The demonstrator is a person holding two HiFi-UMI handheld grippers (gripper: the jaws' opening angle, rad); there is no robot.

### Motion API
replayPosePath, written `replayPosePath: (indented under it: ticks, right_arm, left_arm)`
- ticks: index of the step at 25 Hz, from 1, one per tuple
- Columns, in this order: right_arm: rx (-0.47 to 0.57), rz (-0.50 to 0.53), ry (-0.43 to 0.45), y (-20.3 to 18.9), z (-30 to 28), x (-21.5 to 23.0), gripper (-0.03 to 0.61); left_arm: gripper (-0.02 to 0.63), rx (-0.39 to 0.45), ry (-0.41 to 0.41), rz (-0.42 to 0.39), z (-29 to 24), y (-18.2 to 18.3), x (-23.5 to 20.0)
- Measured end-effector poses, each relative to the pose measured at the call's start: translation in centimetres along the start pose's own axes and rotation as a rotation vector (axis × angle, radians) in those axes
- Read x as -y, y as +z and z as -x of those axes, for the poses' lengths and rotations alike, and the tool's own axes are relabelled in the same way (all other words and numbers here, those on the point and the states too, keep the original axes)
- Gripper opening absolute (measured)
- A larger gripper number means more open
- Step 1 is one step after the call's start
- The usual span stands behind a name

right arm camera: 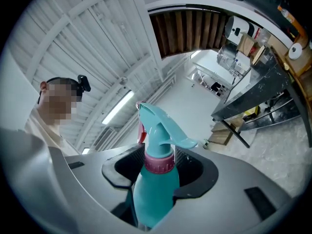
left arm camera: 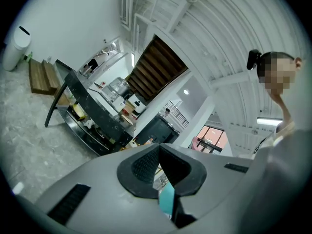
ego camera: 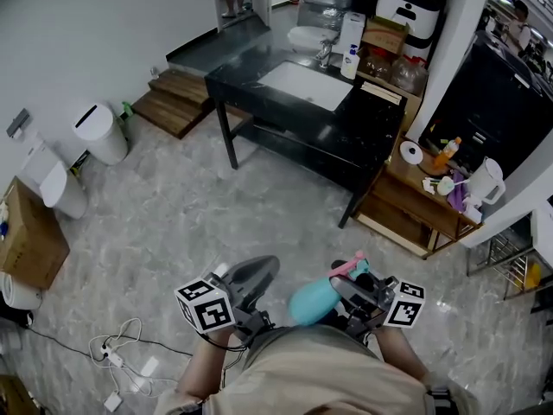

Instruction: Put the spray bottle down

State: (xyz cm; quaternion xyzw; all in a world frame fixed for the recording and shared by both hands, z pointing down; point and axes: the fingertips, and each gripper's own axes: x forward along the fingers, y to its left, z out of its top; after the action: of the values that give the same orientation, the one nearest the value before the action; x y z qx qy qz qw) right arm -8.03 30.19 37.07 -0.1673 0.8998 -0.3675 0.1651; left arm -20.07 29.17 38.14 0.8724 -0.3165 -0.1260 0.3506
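A teal spray bottle [ego camera: 313,303] with a pink collar and pink trigger is held near my waist, high above the floor. My right gripper [ego camera: 352,290] is shut on it. In the right gripper view the bottle [right arm camera: 153,189] stands upright between the jaws of that gripper [right arm camera: 158,168], which clamp its shoulder just below the collar, nozzle pointing right. My left gripper [ego camera: 262,269] hovers just left of the bottle, apart from it. In its own view the left gripper [left arm camera: 159,147] has its pads meeting at the tip with nothing held; a teal sliver of the bottle [left arm camera: 166,200] shows through the gap.
A black table [ego camera: 285,132] with a sink stands ahead across the marble floor. A low wooden shelf unit [ego camera: 406,199] with bottles and a jug sits to its right. A white bin [ego camera: 102,132], a cardboard box [ego camera: 30,242] and floor cables [ego camera: 121,353] lie left.
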Motion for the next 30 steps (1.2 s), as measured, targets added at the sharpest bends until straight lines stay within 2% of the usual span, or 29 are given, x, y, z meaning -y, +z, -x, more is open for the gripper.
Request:
replayPosePath:
  ticks: [7,14,21,30]
  right_arm:
    - [-0.003,-0.025,0.037,4.0,0.5,3.3,0.198]
    - [0.057,-0.027,0.037,10.5,3.1,7.2,0.198]
    - [0.124,-0.068,0.005,14.6,6.2,11.2,0.198]
    - [0.112,-0.072,-0.002,18.7,7.6,15.6,0.198]
  left_arm:
    - [0.010,-0.017,0.054,-0.001,-4.6,1.0,-1.1]
    - [0.011,-0.058,0.065,-0.047,-11.4,2.8,-0.5]
    - [0.011,-0.136,0.052,-0.077,-18.2,2.6,-0.5]
    - [0.011,-0.158,0.054,-0.111,-24.5,3.1,-1.2]
